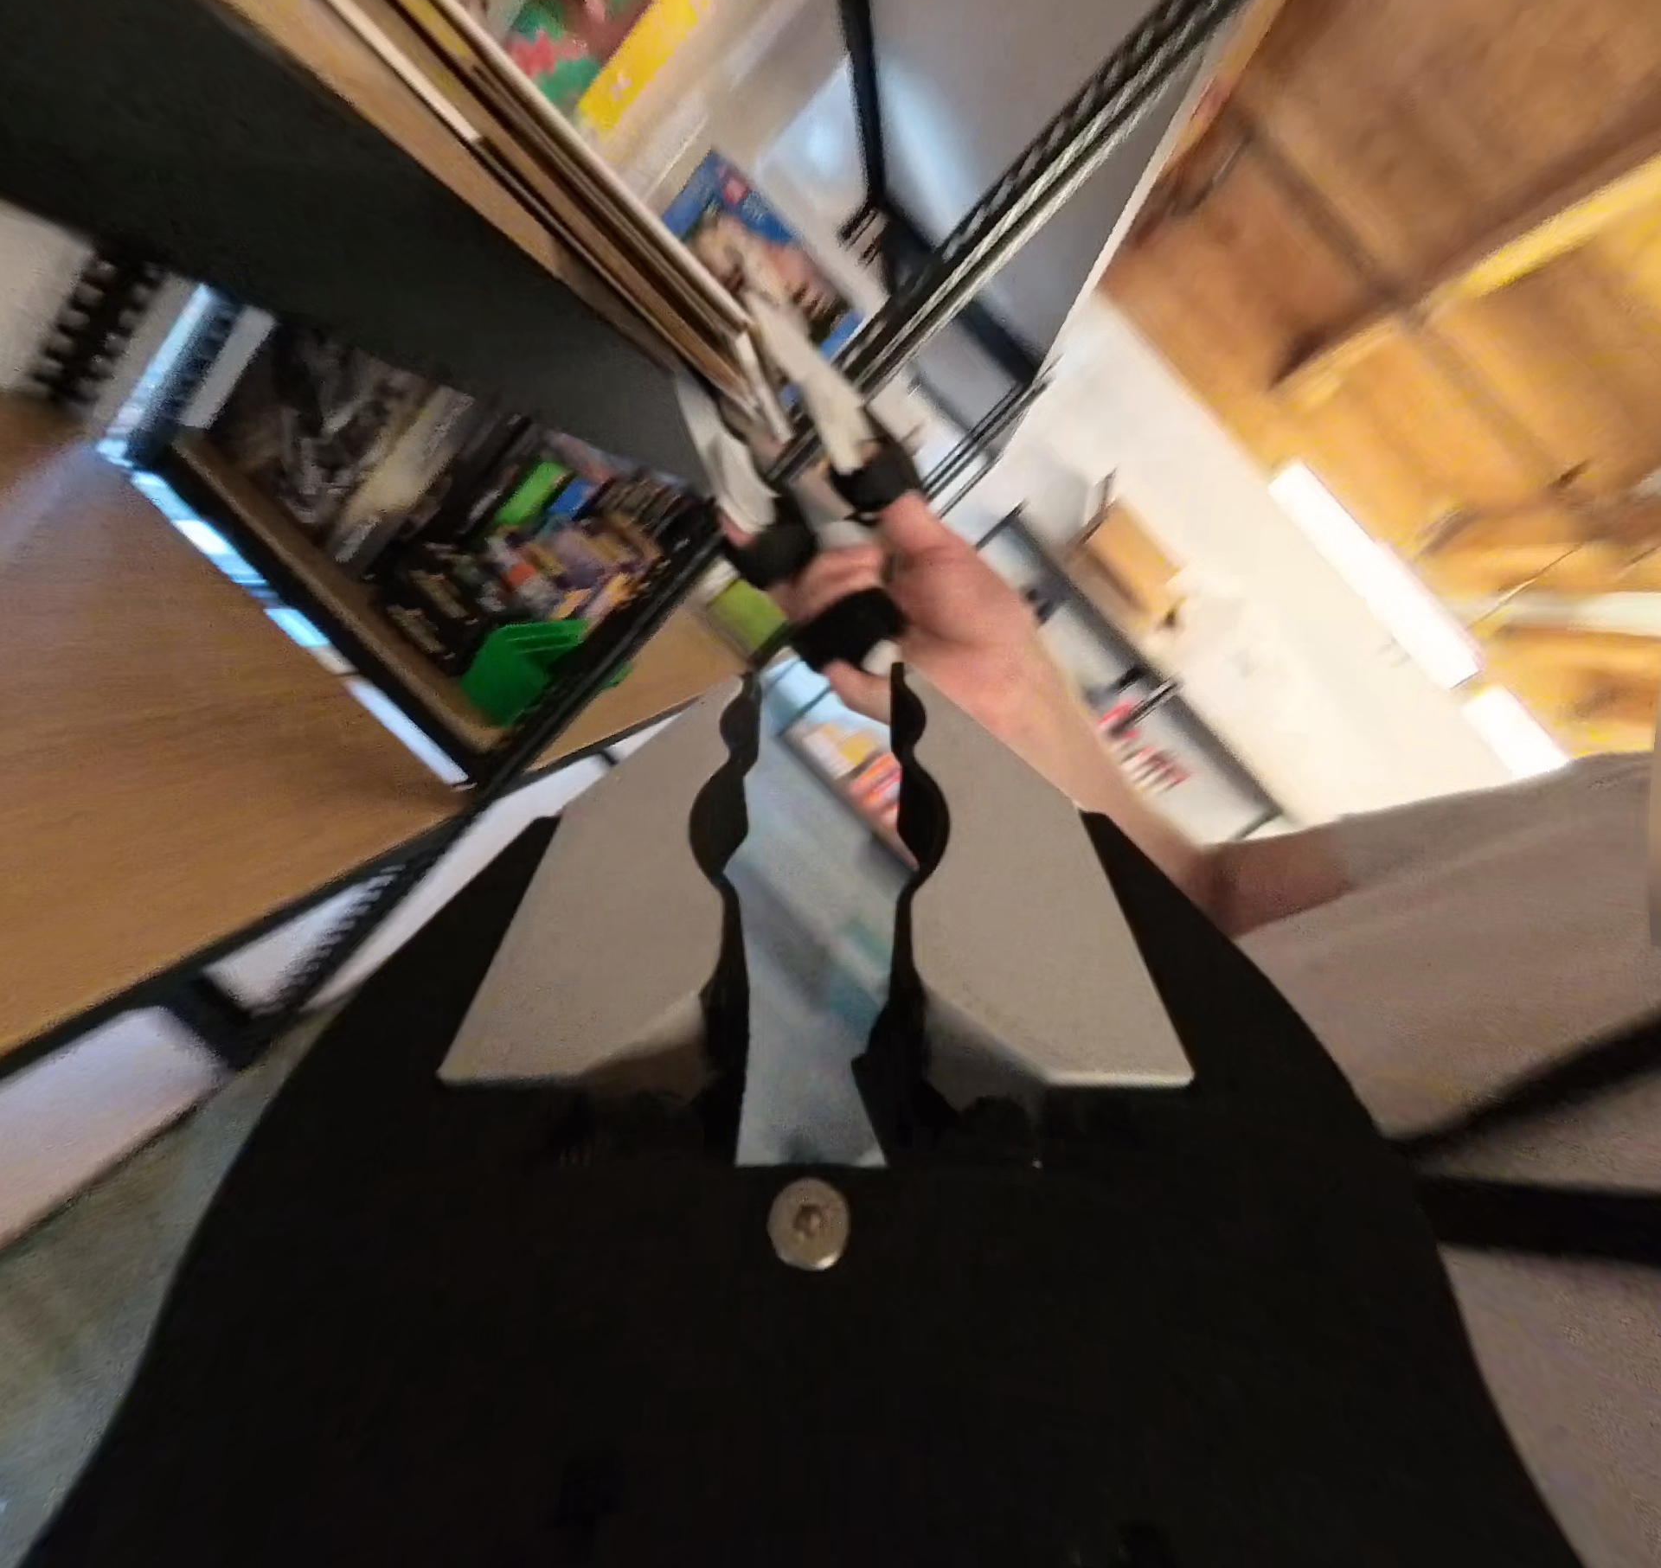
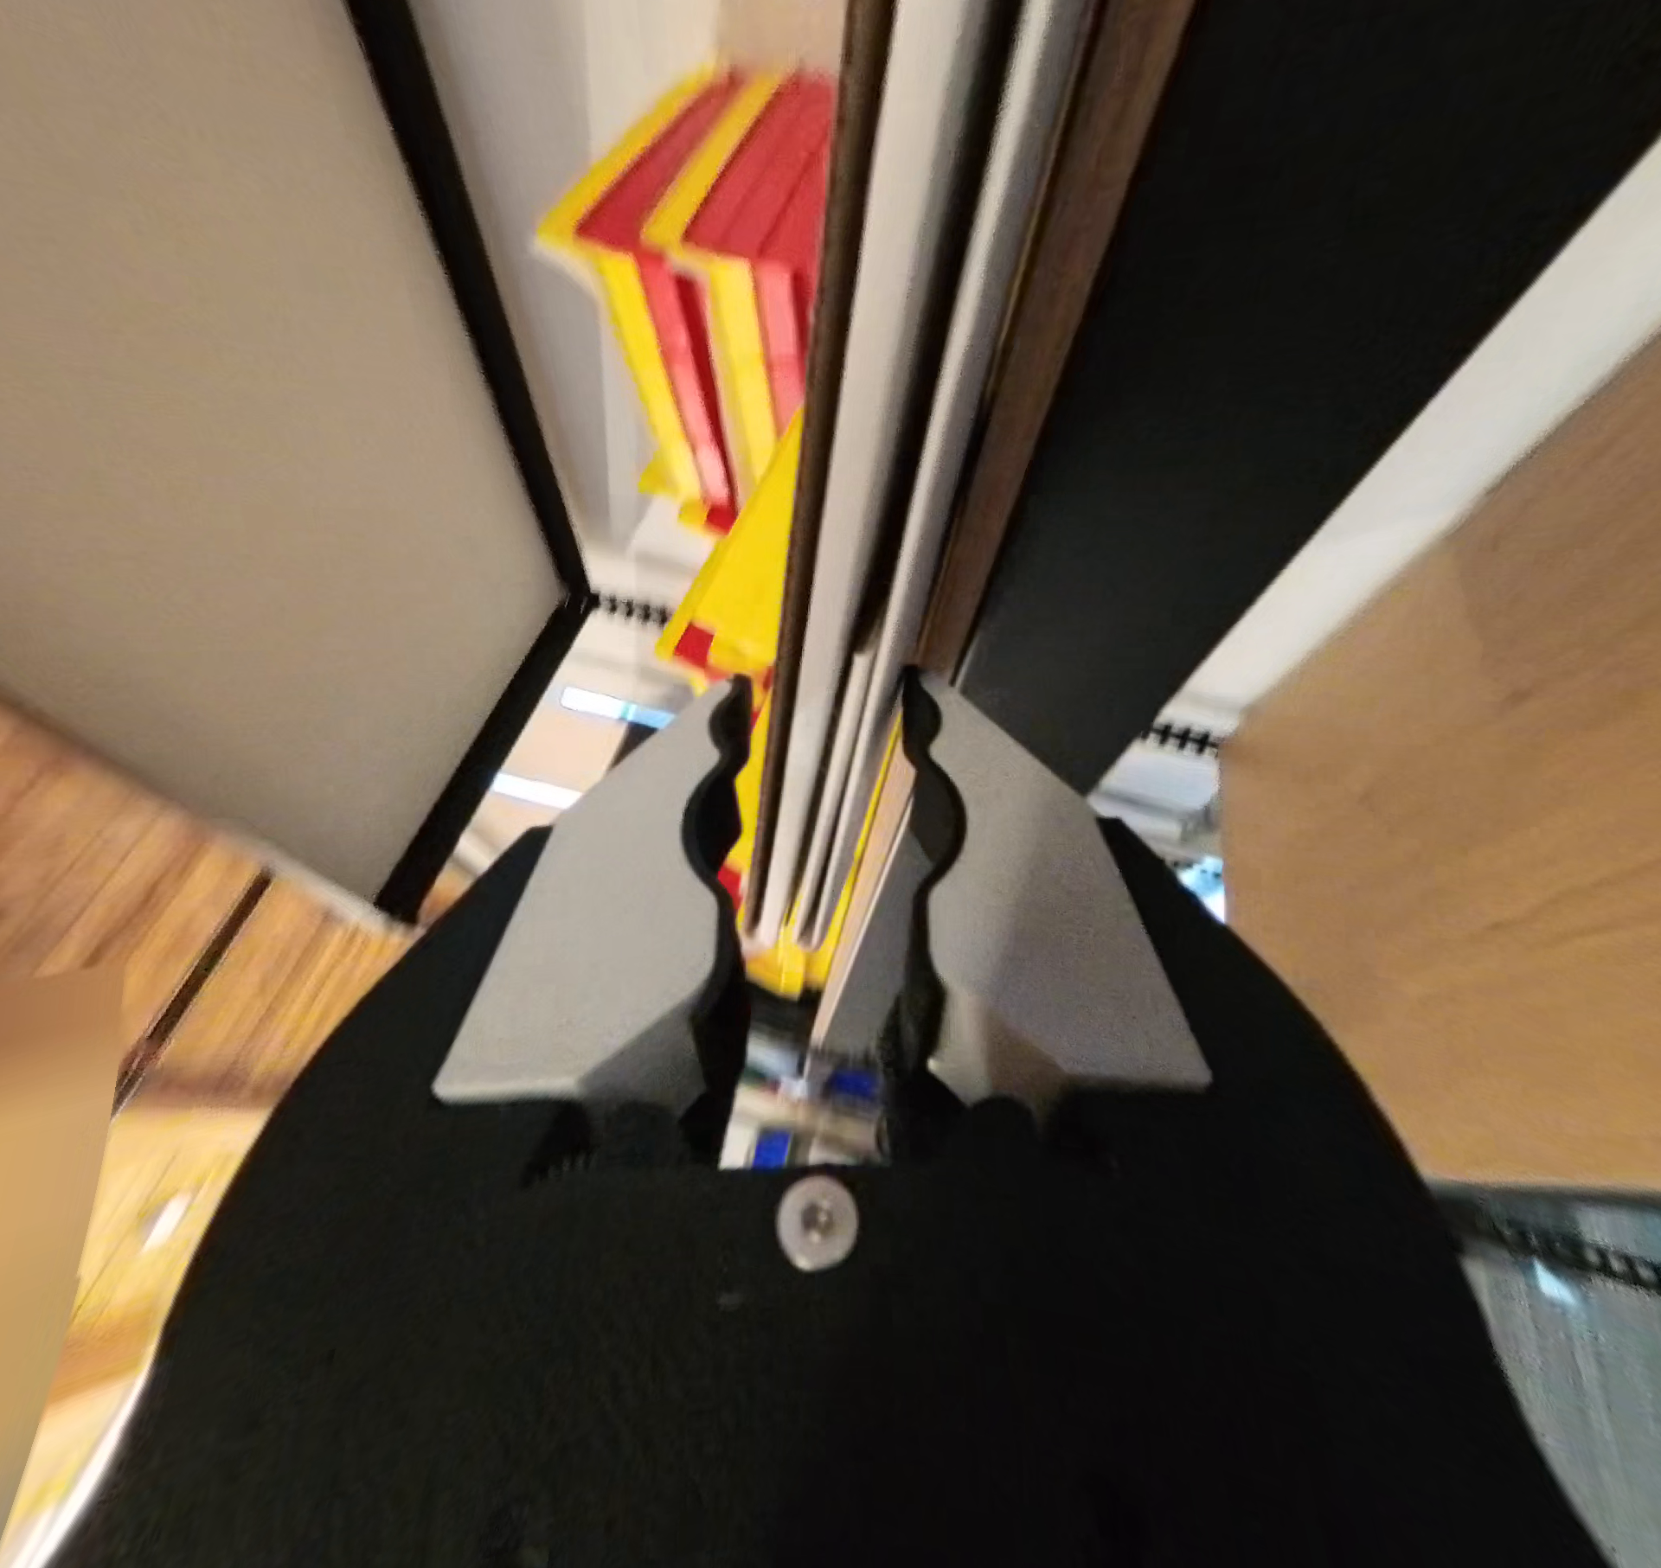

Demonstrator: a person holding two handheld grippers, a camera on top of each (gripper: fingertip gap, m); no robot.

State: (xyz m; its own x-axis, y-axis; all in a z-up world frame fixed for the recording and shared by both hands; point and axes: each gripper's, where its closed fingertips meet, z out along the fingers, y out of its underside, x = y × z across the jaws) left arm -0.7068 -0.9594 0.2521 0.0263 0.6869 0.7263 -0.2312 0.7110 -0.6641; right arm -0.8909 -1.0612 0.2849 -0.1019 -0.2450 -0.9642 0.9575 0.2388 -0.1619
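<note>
gripping a stack of thin flat boxes point(image 2: 836, 806), right gripper point(image 2: 822, 689); left gripper point(image 1: 822, 680) spread, empty; labels blurred.

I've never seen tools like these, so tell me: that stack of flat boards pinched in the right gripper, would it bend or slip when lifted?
The flat boards look stiff: their edges run straight beyond the right gripper. Being long and held only at one end, they may lever or slide. Their pale faces look smooth, so perhaps slippery.

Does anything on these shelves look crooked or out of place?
Nothing looks damaged or spilled. The right gripper is clamped on a stack of flat boxes by the shelf post; the left gripper is open, holding nothing. Heavy blur hides finer detail.
</note>
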